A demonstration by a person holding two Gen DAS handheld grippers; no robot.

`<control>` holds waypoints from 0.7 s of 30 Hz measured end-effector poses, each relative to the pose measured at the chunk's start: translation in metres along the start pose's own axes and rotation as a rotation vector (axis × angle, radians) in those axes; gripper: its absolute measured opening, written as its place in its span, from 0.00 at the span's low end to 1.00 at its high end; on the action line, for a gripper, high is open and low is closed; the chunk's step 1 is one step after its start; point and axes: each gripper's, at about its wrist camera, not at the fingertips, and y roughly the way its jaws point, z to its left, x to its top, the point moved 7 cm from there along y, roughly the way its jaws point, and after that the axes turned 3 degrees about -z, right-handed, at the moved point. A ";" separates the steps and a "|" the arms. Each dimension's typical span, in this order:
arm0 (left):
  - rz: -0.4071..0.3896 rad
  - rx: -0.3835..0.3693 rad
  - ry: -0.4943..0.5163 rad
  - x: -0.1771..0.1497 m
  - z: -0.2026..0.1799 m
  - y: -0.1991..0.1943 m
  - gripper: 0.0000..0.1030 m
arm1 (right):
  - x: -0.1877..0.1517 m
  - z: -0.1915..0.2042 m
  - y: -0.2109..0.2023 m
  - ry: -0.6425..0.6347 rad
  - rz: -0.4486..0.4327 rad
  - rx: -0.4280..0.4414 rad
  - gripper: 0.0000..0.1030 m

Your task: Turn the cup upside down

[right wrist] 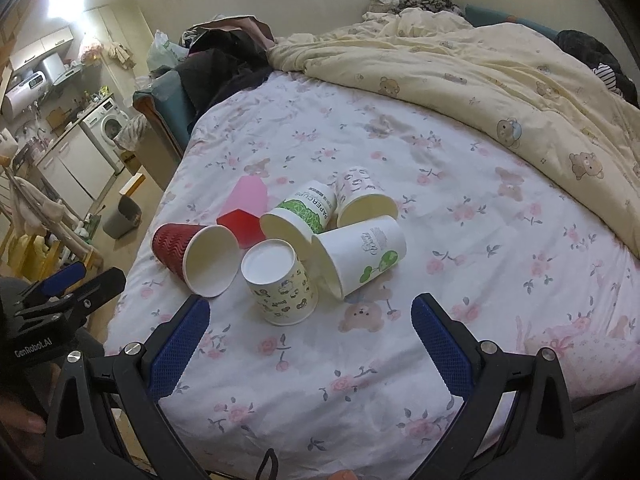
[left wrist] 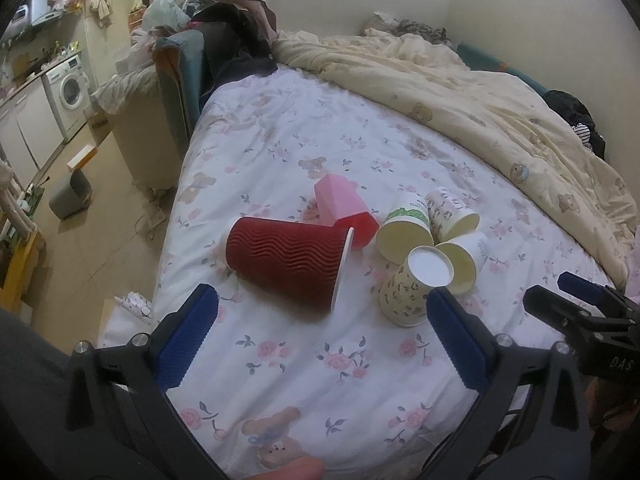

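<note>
Several cups lie in a cluster on the floral bedsheet [left wrist: 320,352]. A red ribbed paper cup [left wrist: 284,266] [right wrist: 176,246] lies on its side. A patterned cup [left wrist: 412,292] [right wrist: 282,284] stands upside down, base up. A pink angular cup [left wrist: 344,210] [right wrist: 244,210], a green-print cup [left wrist: 406,226] [right wrist: 304,210], a cup printed with a green tree [right wrist: 360,254] and another patterned cup [left wrist: 452,214] [right wrist: 362,198] lie on their sides. My left gripper [left wrist: 320,312] is open and empty, just short of the red cup. My right gripper [right wrist: 310,322] is open and empty, near the upside-down cup.
A cream bear-print duvet [left wrist: 480,92] [right wrist: 500,60] is bunched along the far and right side of the bed. Dark clothes [left wrist: 236,40] are piled at the bed's far left corner. The floor, a grey bin [left wrist: 72,196] and a washing machine [left wrist: 68,92] are to the left.
</note>
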 end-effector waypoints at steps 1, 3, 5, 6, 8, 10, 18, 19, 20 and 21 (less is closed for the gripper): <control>0.002 0.000 -0.002 0.000 0.000 0.000 1.00 | 0.000 0.000 0.000 0.000 0.001 0.000 1.00; 0.006 0.000 -0.004 -0.001 0.000 0.000 1.00 | 0.000 0.001 0.000 -0.002 -0.001 0.001 1.00; 0.009 0.002 -0.008 -0.001 0.001 0.000 1.00 | 0.001 0.002 -0.001 -0.006 -0.003 0.001 1.00; 0.009 0.001 -0.011 -0.001 0.002 0.000 1.00 | 0.001 0.003 -0.001 -0.009 -0.003 0.001 1.00; 0.009 0.002 -0.009 -0.001 0.002 0.000 1.00 | 0.001 0.004 0.000 -0.010 -0.001 0.003 1.00; 0.009 -0.001 -0.009 -0.001 0.002 0.000 1.00 | 0.001 0.004 0.000 -0.012 0.000 0.002 1.00; 0.005 0.002 0.002 -0.001 0.002 -0.001 1.00 | 0.001 0.004 0.000 -0.013 -0.001 0.002 1.00; 0.005 0.002 0.003 -0.001 0.002 -0.001 1.00 | 0.001 0.004 0.000 -0.013 -0.001 0.001 1.00; 0.005 0.001 0.004 -0.001 0.002 -0.001 1.00 | 0.001 0.004 0.000 -0.013 0.000 0.001 1.00; 0.004 0.001 0.003 -0.001 0.002 -0.001 1.00 | 0.001 0.004 0.000 -0.012 0.001 0.001 1.00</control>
